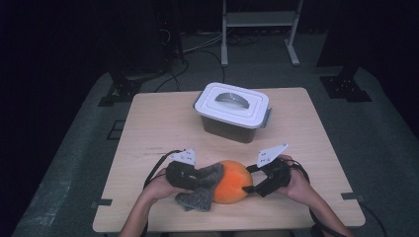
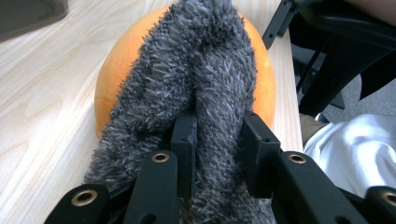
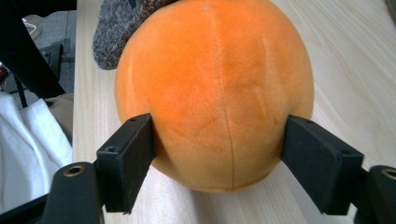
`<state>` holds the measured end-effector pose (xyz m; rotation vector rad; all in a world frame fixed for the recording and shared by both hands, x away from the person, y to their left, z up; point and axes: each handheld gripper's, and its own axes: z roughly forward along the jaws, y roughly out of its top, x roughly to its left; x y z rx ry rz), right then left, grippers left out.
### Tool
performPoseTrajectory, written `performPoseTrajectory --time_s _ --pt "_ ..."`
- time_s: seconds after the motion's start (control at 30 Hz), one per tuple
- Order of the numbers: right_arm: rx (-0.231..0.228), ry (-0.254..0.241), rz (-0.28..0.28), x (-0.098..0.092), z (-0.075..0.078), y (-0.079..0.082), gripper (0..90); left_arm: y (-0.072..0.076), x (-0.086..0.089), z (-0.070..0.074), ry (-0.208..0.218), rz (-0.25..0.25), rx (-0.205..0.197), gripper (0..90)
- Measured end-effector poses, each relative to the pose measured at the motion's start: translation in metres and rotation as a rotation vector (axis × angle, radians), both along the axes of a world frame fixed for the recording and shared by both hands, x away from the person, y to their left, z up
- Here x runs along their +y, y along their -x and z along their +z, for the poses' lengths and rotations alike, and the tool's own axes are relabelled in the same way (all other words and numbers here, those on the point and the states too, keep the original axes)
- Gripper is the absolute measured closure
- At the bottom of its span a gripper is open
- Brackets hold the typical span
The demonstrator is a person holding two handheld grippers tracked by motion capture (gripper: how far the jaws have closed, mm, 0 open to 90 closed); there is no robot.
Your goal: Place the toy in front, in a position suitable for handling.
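An orange plush ball [image 1: 232, 182] lies near the table's front edge. A grey fuzzy cloth [image 1: 200, 195] lies against its left side and drapes over it. My left gripper [image 1: 200, 178] comes in from the left, shut on a fold of the cloth [image 2: 201, 56], with the ball [image 2: 114, 65] behind it. My right gripper [image 1: 250, 183] reaches in from the right. Its two pads [image 3: 130, 149] sit against opposite sides of the ball [image 3: 215, 70], one on each flank. A corner of the cloth [image 3: 121, 28] shows beyond the ball.
A dark box with a white handled lid [image 1: 232, 111] stands closed at the back middle of the wooden table [image 1: 306, 148]. A person's lap in white fabric [image 2: 355, 149] sits just past the front edge.
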<state>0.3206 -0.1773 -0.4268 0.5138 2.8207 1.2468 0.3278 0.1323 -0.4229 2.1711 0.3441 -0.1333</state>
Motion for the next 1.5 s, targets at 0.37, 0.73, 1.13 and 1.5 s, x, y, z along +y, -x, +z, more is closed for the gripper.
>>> performPoseTrajectory --time_s 0.37,0.73,1.13,1.5 --pt "-0.09 0.054 0.026 0.015 0.006 0.01 23.9 0.01 -0.02 0.021 0.034 -0.04 -0.092 69.6" --pt "-0.021 0.034 0.005 0.008 -0.004 0.0 21.7 -0.002 0.011 0.007 0.034 0.036 -0.01 69.7" --pt "-0.028 -0.03 -0.019 0.01 0.014 0.005 49.5 0.005 0.006 0.027 0.072 0.021 -0.083 69.8" --pt "-0.076 -0.086 -0.019 0.008 0.024 0.007 35.2 0.001 0.011 0.02 0.051 0.044 -0.046 70.3"
